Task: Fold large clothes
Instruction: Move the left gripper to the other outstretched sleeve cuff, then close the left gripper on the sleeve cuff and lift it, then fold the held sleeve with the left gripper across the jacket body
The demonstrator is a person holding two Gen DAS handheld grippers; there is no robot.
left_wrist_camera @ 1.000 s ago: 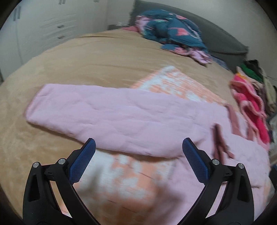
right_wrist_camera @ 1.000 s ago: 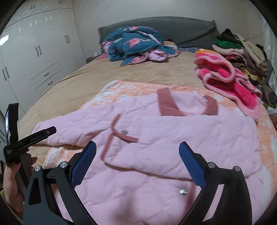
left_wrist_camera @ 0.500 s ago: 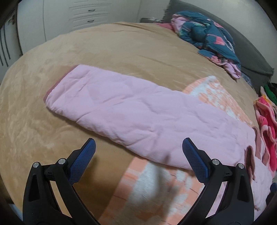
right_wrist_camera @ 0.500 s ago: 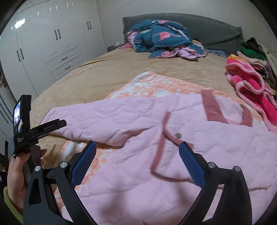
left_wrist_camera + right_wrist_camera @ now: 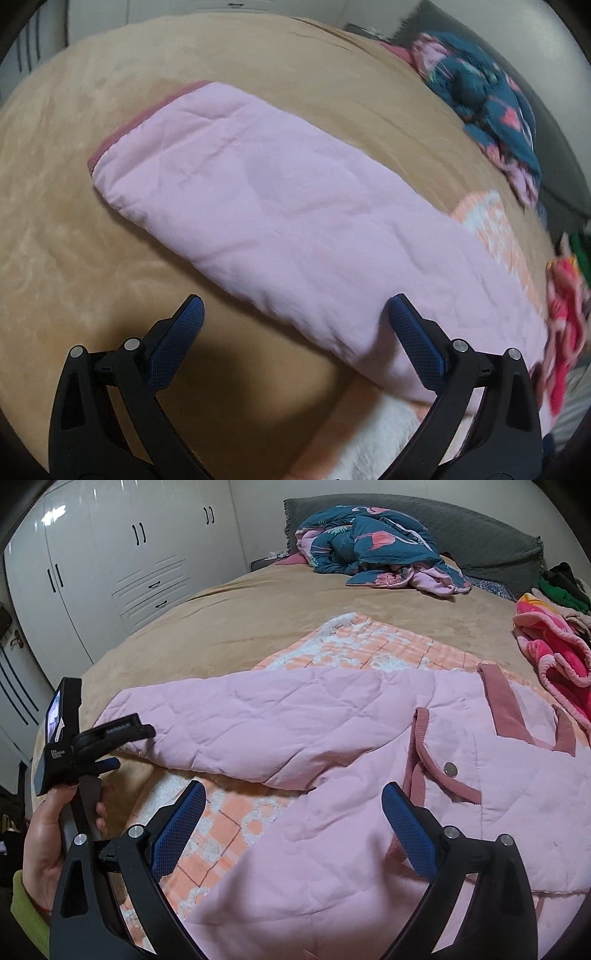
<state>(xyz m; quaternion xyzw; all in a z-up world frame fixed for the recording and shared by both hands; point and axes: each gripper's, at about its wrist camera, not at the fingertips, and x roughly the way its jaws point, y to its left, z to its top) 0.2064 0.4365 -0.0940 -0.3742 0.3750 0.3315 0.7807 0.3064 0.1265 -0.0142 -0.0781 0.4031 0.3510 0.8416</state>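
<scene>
L gripper [image 5: 293, 314] agape over pink jacket [image 5: 280, 221] sleeve, R gripper [image 5: 293, 801] agape, R view only: collar, snap [image 5: 450, 768].

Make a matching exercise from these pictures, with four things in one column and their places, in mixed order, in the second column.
Things:
1. pink jacket
2. teal blanket
3. bright pink fleece
4. white wardrobe

Places:
A. bunched near the grey headboard
B. along the wall, left of the bed
C. spread flat in front of both grippers
D. heaped at the bed's right edge

Pairs: 1-C, 2-A, 3-D, 4-B
</scene>
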